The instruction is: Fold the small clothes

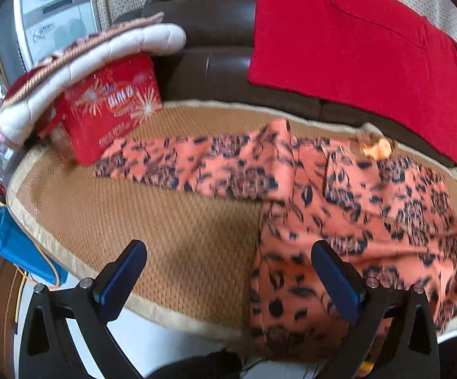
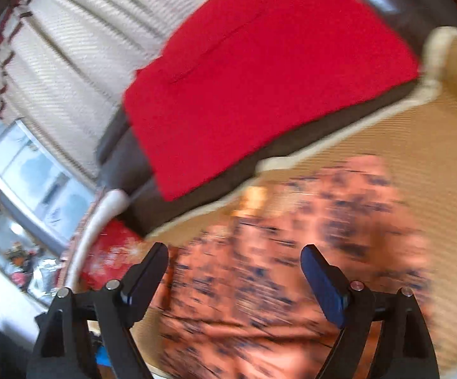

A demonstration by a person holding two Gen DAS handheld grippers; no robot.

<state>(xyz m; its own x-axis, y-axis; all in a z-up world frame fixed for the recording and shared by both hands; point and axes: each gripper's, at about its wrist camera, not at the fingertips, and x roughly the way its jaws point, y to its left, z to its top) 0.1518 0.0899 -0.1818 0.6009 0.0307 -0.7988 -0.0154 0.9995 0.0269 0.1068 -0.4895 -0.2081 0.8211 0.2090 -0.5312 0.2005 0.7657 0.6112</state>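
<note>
An orange garment with a dark floral print [image 1: 339, 208] lies on a tan woven mat [image 1: 165, 227], one long part stretched out to the left, its bulk to the right. My left gripper [image 1: 228, 262] hovers open above the garment's near left edge, nothing between its blue pads. In the blurred right wrist view the same garment [image 2: 291, 252] fills the lower middle. My right gripper [image 2: 234, 265] stands open over it, holding nothing.
A red printed box [image 1: 108, 107] sits at the mat's far left under a folded white and pink quilt [image 1: 80, 63]. A red cloth [image 1: 355, 50] drapes a dark brown sofa back [image 1: 216, 44]. A blue box [image 1: 13, 246] lies beyond the mat's left edge.
</note>
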